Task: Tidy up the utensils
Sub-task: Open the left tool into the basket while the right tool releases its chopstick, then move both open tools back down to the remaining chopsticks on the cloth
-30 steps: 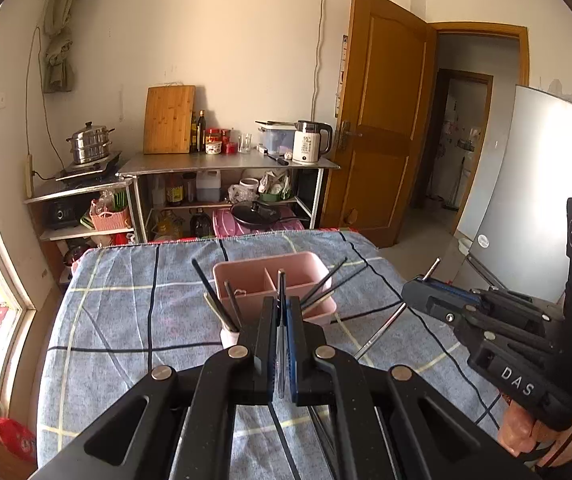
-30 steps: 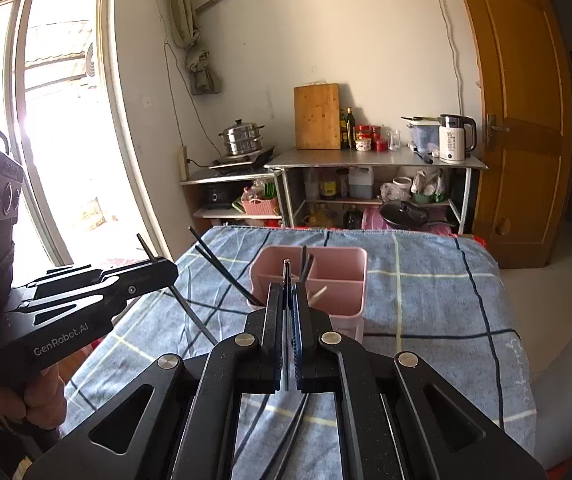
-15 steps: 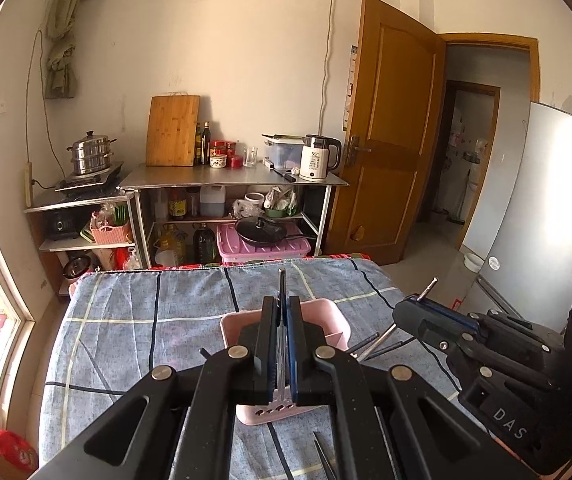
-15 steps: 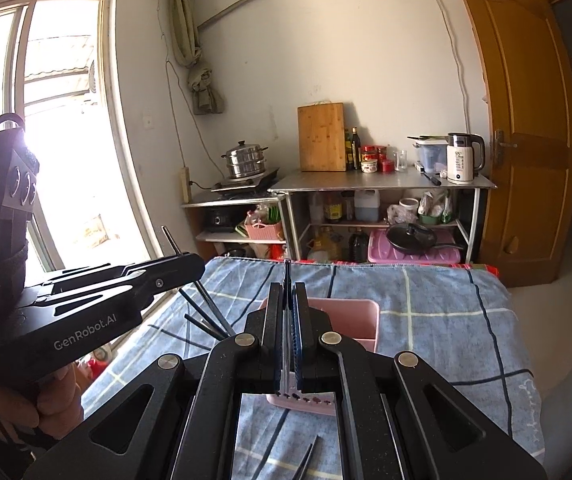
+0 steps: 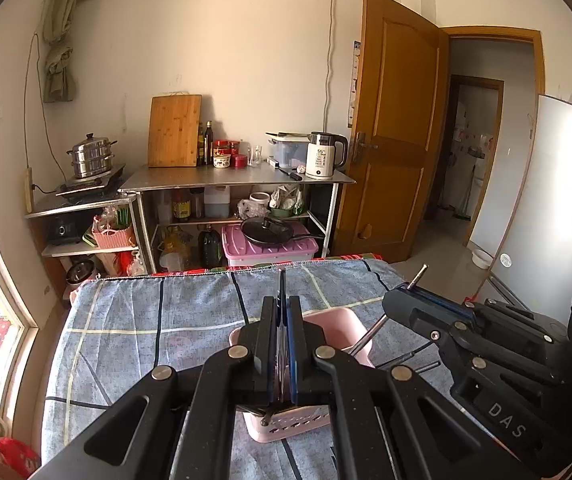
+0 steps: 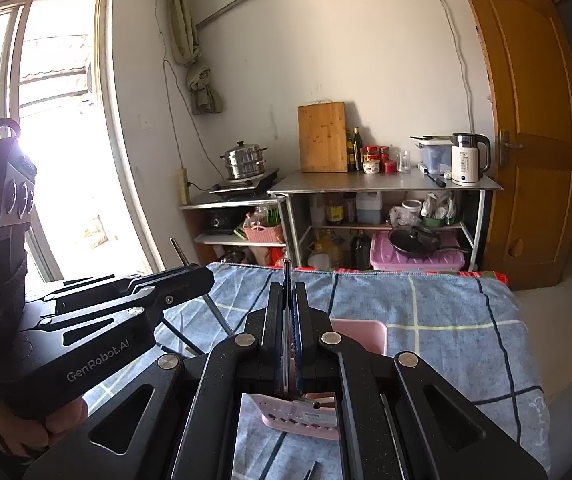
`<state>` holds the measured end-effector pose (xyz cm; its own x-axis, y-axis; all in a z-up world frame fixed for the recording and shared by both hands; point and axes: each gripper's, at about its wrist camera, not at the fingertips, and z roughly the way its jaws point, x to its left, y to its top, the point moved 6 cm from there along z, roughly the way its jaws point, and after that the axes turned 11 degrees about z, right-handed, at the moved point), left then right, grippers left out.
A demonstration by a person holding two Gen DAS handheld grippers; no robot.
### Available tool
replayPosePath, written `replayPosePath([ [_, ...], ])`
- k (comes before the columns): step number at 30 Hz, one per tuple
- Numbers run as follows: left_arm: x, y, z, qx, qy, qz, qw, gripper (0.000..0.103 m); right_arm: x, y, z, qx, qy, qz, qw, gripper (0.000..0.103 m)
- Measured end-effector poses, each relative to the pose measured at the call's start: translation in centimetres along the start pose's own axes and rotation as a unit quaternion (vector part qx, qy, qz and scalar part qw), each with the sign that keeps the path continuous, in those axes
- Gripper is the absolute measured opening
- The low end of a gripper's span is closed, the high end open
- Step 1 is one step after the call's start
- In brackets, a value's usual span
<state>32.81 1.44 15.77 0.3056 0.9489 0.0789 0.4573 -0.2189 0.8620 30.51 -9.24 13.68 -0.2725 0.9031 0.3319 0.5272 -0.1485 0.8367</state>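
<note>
A pink utensil holder (image 5: 342, 322) stands on the blue checked cloth (image 5: 145, 320); it also shows in the right wrist view (image 6: 360, 334). My left gripper (image 5: 281, 304) is shut on a thin chopstick (image 5: 280, 280) and is held above the holder. My right gripper (image 6: 288, 296) is shut on a thin silver chopstick (image 6: 286, 270), also above the holder. In the left wrist view the right gripper (image 5: 410, 294) sits to the right, its chopstick (image 5: 420, 274) slanting down into the holder. In the right wrist view the left gripper (image 6: 189, 276) is at the left. More dark chopsticks (image 6: 189, 340) lean beside it.
Beyond the table's far edge stand a steel shelf (image 5: 237, 178) with a kettle (image 5: 322, 154), a cutting board (image 5: 173, 130) and a steamer pot (image 5: 89, 156). A wooden door (image 5: 394, 120) is to the right, a window (image 6: 45, 120) to the left. Loose dark chopsticks (image 6: 281, 452) lie near the holder's front.
Both grippers have risen and tilted up, each still shut on its chopstick. The holder has dropped lower in both views and is now mostly hidden behind the fingers.
</note>
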Motion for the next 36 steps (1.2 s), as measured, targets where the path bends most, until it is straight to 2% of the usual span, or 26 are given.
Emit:
replayPosePath([
  [16,-0.1,-3.2,2.4,0.056,-0.006,-0.003,0.9984,0.004,-0.3,-1.8,1.1,0.035,-0.014,-0.011,0.999,0.004],
  [29,-0.1,-3.9,2.2,0.062,0.000,0.001,0.9981,0.005,-0.1,-2.0,1.0,0.046,-0.015,-0.027,0.998,0.004],
  [36,0.0,-3.7,0.9,0.051,0.005,-0.001,0.9987,0.007,-0.5,-1.9,0.0,0.043,-0.013,-0.022,0.999,0.004],
])
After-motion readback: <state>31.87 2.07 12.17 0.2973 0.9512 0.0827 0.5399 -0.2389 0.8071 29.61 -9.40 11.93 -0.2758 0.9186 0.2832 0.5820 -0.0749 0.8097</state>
